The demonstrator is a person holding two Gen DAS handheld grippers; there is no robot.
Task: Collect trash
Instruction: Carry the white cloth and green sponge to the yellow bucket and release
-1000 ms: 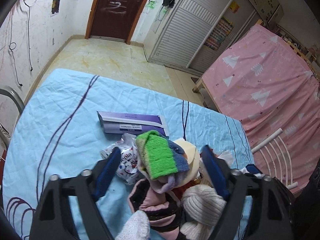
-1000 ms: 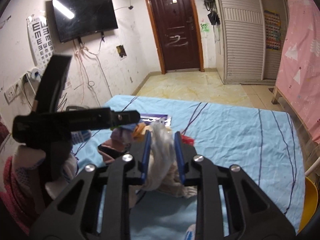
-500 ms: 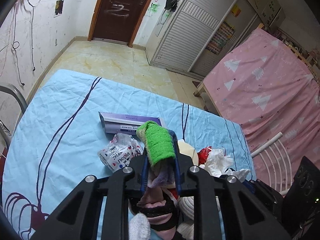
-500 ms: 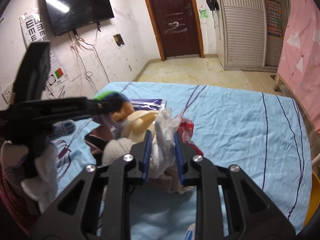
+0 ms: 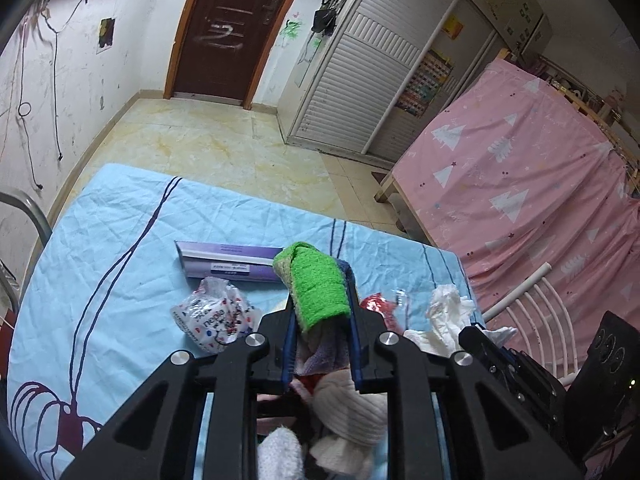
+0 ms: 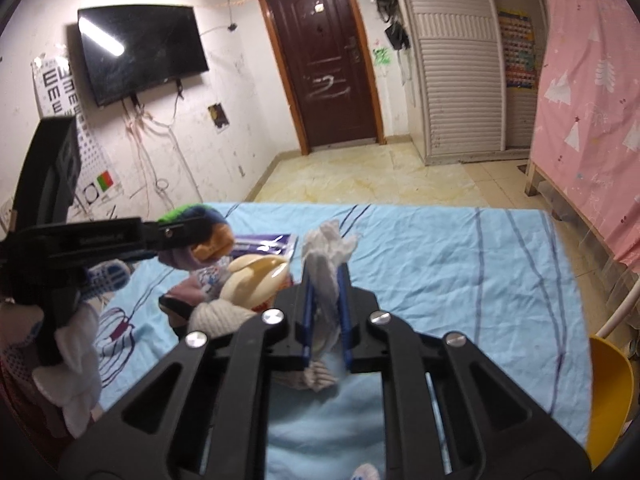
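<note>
two claws over blue sheet (image 5: 120, 216), left claw (image 5: 322, 320) clenching green cloth (image 5: 318, 286), right claw (image 6: 325, 304) clenching white tissue (image 6: 328, 246)

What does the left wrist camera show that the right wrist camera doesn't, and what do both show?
Only the left wrist view shows the red wrapper, the white rail chair back and the green face of the striped sock clamped in the left gripper.

Only the right wrist view shows the wall TV, the eye chart, a yellow seat and the person's gloved hand.

Both show the blue sheet, the purple box, the brown door, the pink cover, and the white tissue shut in the right gripper.
</note>
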